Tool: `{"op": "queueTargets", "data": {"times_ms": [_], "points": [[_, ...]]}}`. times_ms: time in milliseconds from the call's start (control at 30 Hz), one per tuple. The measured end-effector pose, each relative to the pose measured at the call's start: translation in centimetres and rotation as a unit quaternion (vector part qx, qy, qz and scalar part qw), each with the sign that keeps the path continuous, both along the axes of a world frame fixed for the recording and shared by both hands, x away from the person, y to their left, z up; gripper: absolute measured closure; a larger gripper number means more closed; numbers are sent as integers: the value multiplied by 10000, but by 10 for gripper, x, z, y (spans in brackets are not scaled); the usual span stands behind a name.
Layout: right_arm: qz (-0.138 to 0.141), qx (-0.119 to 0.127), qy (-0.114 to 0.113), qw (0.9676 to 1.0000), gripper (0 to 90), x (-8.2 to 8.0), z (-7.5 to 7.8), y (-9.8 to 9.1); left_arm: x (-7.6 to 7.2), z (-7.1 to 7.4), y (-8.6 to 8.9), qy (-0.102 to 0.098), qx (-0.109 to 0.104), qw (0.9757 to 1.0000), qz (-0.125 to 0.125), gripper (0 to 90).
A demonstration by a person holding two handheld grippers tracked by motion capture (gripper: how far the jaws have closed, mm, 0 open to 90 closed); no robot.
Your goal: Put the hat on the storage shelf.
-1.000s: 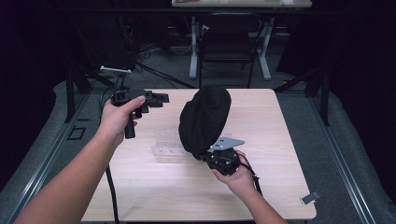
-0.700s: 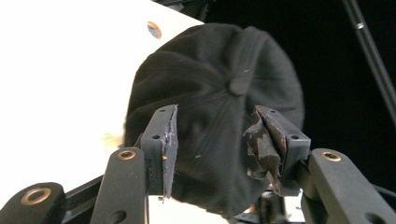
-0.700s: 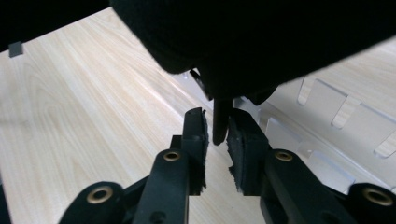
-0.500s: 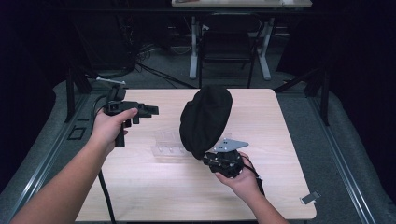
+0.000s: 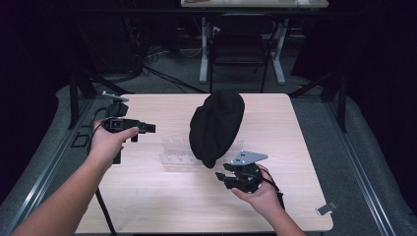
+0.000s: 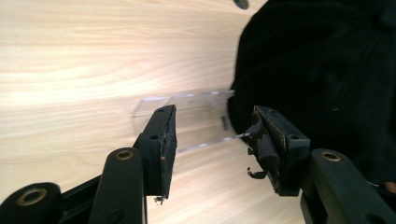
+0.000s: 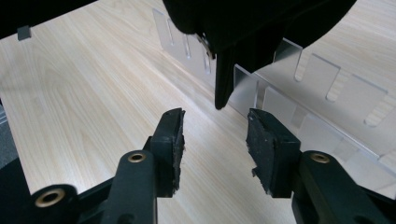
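The black hat (image 5: 216, 125) is sitting at the middle of the table (image 5: 162, 206), draped over a clear stand (image 5: 176, 150), its long axis running from the far side down toward the person, rounded crown at the far end and a narrow tip hanging at the near end. In the right gripper view that tip (image 7: 224, 84) is dangling just above and beyond the jaws, with the slotted clear stand (image 7: 322, 74) lying behind it. The right gripper (image 5: 222, 176) is sitting low at the near end of the hat, and its jaws have just been opening; they are standing apart now, nothing pressed between them, the tip hanging clear of the pads. The left gripper (image 5: 150, 129) is hovering over the table's left part, pointing across at the hat, jaws wide and empty, having just been opening a little further. In the left gripper view the hat (image 6: 327, 74) is looming beyond the jaws, the stand's (image 6: 187, 105) clear edge poking out from under it. The stand is holding nothing but the hat on top. Bare wood is lying open all round, widest on the near side and to the right, and the table's edges are well away from the hat.
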State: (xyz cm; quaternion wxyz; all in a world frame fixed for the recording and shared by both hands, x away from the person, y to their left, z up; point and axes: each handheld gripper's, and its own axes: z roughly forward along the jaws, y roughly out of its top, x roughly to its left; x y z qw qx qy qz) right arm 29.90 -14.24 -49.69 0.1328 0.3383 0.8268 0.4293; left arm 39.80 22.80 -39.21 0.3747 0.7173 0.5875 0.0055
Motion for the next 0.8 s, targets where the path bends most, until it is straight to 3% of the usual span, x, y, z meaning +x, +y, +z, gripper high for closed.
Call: {"op": "queueTargets", "data": {"times_ms": [267,567,800], "points": [[-38,-176,-60,9998,490,-7,-3,-11,-8,-12,9,-116,297,9995,16,498],[-175,-409,-52,9990,467,-14,-12,-27,-19,-32,21,-418,411,9983,63,456],[-276,-474,-124,9984,433,-19,-19,-38,-32,-56,29,-555,586,9967,31,440]]}}
